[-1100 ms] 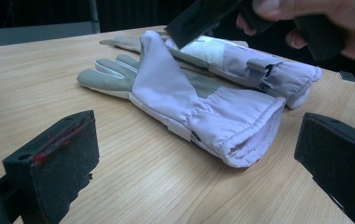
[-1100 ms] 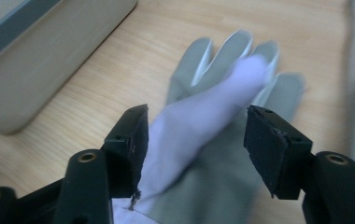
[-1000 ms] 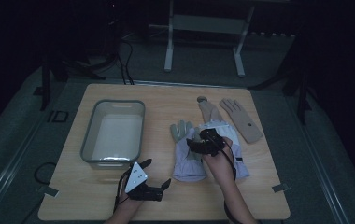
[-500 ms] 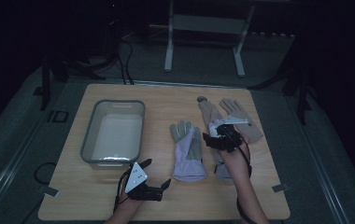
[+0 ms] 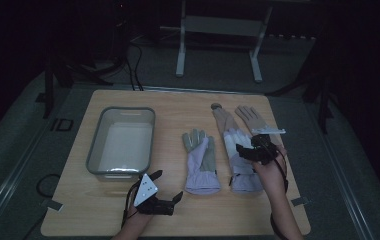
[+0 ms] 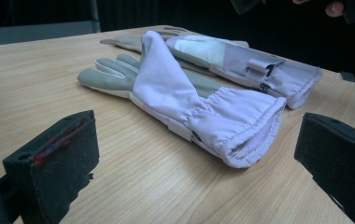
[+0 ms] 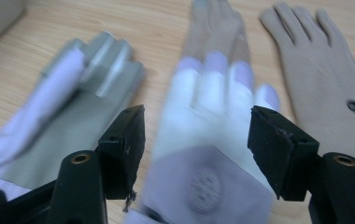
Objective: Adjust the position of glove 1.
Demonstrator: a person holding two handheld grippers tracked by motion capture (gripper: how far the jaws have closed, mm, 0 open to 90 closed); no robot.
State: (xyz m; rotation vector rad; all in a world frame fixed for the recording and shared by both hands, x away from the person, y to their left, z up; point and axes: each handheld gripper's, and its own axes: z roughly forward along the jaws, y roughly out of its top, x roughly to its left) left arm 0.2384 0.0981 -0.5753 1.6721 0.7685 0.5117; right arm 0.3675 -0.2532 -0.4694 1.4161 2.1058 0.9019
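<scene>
Since the earlier frame, the right gripper (image 5: pixel 244 151) has moved right from the left lavender glove (image 5: pixel 201 162) and now hovers over the right lavender glove (image 5: pixel 241 165), jaws apart and empty. Near the desk's (image 5: pixel 78 210) front edge, the left gripper (image 5: pixel 169 186) rests wide, holding nothing.

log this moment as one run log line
right tool: open, above right lilac glove | left tool: open, facing left lilac glove | bin: nothing visible inside
</scene>
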